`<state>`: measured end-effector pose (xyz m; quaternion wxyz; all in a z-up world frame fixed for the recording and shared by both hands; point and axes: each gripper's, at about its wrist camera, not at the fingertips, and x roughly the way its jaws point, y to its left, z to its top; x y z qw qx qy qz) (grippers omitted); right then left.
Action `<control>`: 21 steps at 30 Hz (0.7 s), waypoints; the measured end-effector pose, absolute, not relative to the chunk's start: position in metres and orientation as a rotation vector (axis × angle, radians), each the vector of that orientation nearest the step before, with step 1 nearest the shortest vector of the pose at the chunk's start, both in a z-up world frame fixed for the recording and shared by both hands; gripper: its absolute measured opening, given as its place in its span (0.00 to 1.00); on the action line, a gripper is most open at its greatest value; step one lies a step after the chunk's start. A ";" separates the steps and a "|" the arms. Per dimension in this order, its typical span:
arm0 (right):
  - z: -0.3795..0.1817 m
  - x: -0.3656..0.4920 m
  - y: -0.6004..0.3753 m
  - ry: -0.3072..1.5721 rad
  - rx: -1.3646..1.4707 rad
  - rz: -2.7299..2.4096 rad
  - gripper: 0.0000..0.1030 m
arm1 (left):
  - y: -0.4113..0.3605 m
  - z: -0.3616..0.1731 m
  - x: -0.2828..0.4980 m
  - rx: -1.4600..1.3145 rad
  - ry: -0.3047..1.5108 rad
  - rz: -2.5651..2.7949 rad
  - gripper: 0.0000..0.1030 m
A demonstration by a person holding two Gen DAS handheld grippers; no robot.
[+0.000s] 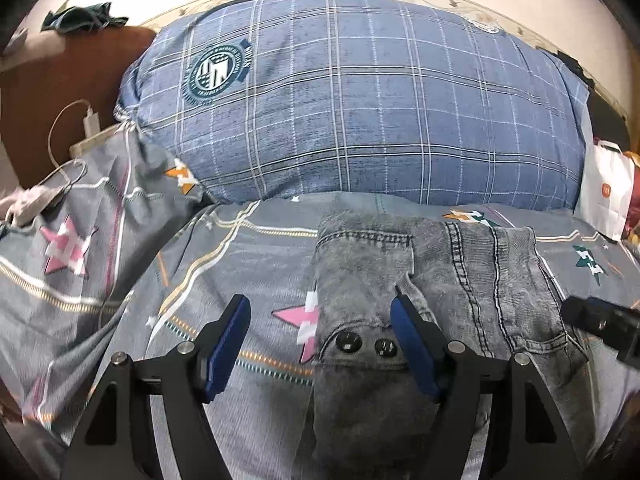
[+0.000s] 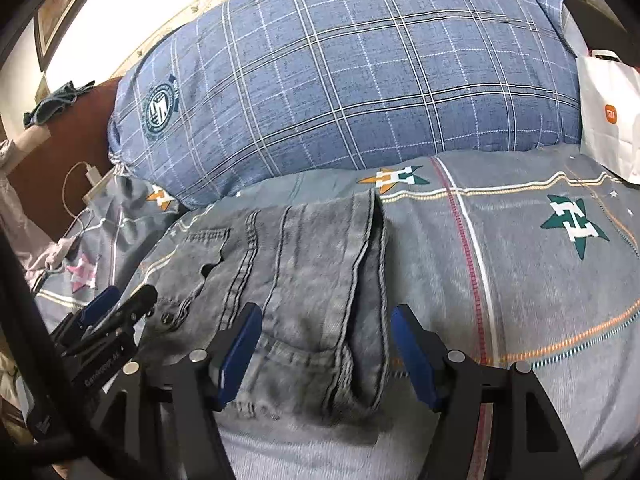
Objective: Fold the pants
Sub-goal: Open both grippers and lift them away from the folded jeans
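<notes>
Pants: folded, lying on the bed, in front of the pillow.
Pillow: behind the pants, across the head of the bed.
Paper bag: right of the pillow, at the bed's edge.
Charger and cable: left of the pillow, seemingly on a ledge beside the bed.
Left tool: above the pants' near left part.
Right tool: above their near right edge, right of the left tool.

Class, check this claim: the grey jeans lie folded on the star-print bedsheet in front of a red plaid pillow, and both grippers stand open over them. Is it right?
Not quite: the pillow is blue plaid, as the left wrist view shows. The rest holds: folded jeans on the bedsheet, left gripper and right gripper open.
</notes>
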<state>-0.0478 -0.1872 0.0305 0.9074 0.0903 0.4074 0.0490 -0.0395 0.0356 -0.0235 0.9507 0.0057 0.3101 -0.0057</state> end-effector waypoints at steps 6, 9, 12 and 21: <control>0.028 -0.064 -0.175 0.859 0.140 0.085 0.69 | 0.028 -0.024 -0.057 0.053 0.651 -0.031 0.71; 0.028 -0.075 -0.170 0.861 0.130 0.066 0.69 | 0.023 -0.020 -0.068 0.059 0.634 -0.043 0.71; 0.027 -0.084 -0.166 0.859 0.100 0.053 0.69 | 0.020 -0.021 -0.078 0.061 0.638 -0.042 0.78; 0.040 -0.110 -0.159 0.832 0.066 0.039 0.73 | 0.017 -0.002 -0.108 0.091 0.563 -0.004 0.89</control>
